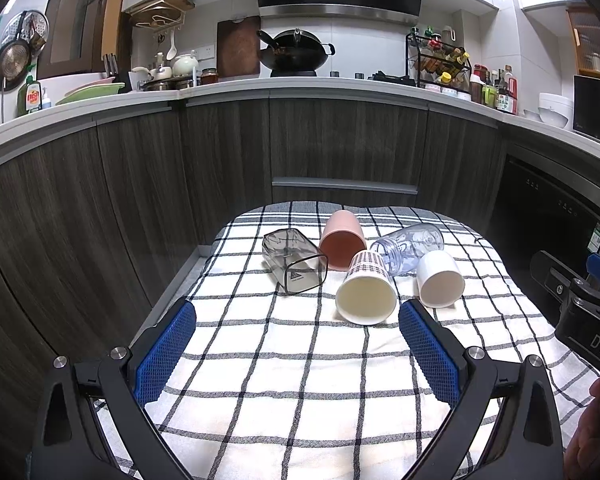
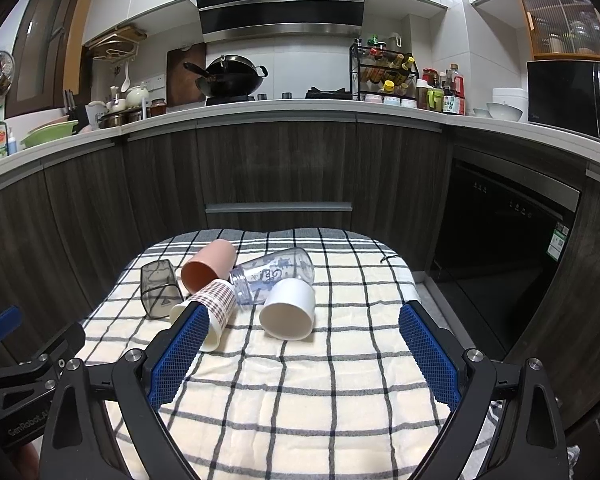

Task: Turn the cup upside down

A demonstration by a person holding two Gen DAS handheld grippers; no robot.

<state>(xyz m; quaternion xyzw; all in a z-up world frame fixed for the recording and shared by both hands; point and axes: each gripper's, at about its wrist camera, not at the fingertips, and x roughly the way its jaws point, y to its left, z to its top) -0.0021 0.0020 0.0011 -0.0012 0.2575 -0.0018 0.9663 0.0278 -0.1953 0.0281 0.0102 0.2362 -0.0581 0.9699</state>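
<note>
5 vessels lay on their sides in a tight cluster on the checked cloth (image 1: 300, 380), toward its far half. Smoky grey square cup (image 1: 294, 262) sat far left, mouth facing near. Pink cup (image 1: 342, 240) lay just right of it, touching or almost touching the plaid paper cup (image 1: 367, 290), which was the nearest of the group with its mouth toward the camera. Clear printed bottle (image 1: 410, 248) lay behind, neck pointing left at the plaid cup. White cup (image 1: 440, 278) was far right of the group, just beside the bottle, mouth facing near.

Left gripper (image 1: 297, 356) hung over the near cloth with its blue pads spread wide, nothing between them; plaid cup sat just beyond the right pad. Right gripper (image 2: 303, 360) was also spread wide and held nothing; in its view the left pad overlapped the plaid paper cup (image 2: 216, 304), contact unclear, and the white cup (image 2: 288, 310) lay ahead between the pads. None of the cups stood upside down.

Kitchen counter (image 2: 284, 108) with a wok (image 2: 230, 78) ran across the background.
</note>
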